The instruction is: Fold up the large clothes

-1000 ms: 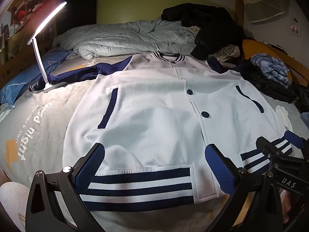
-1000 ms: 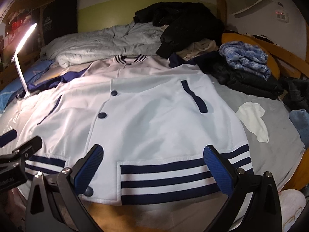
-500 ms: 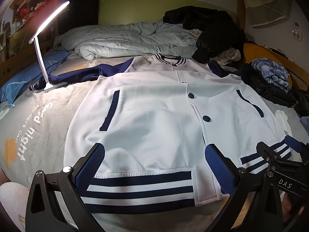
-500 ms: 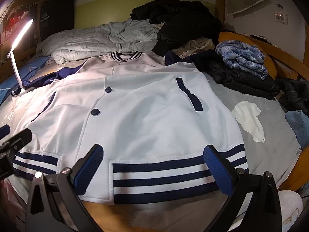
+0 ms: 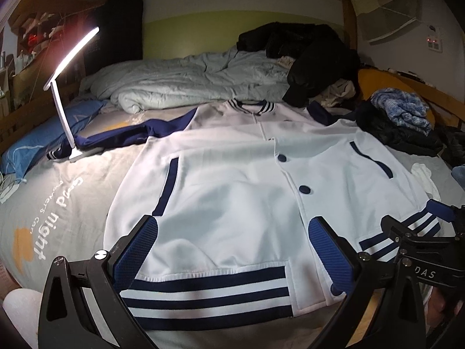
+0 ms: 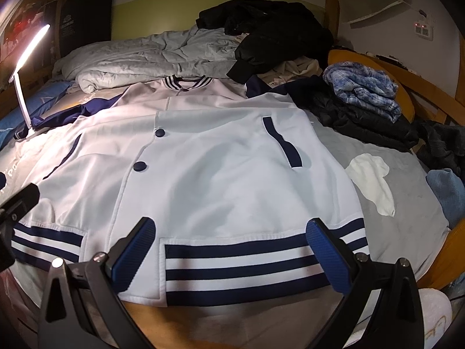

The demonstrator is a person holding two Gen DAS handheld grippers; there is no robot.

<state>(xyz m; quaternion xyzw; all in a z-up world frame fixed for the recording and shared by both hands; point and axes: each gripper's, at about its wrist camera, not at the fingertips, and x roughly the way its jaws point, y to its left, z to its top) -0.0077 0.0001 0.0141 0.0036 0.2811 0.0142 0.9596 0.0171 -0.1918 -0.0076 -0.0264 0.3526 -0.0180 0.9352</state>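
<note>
A white varsity jacket with navy sleeves, navy buttons and a navy-striped hem lies front-up, spread flat on the bed; it also shows in the right wrist view. My left gripper is open and empty, hovering over the left half of the striped hem. My right gripper is open and empty over the right half of the hem. The right gripper also shows at the right edge of the left wrist view. One navy sleeve stretches out to the left.
A lit white desk lamp stands on the bed at the left, on the sleeve's cuff. A rumpled grey duvet and black clothes lie behind the collar. Dark and plaid clothes and a white cloth lie at the right.
Both grippers have drawn back slightly toward the near edge of the bed and risen, so more of the striped hem shows between the fingers. The jacket has not moved.
</note>
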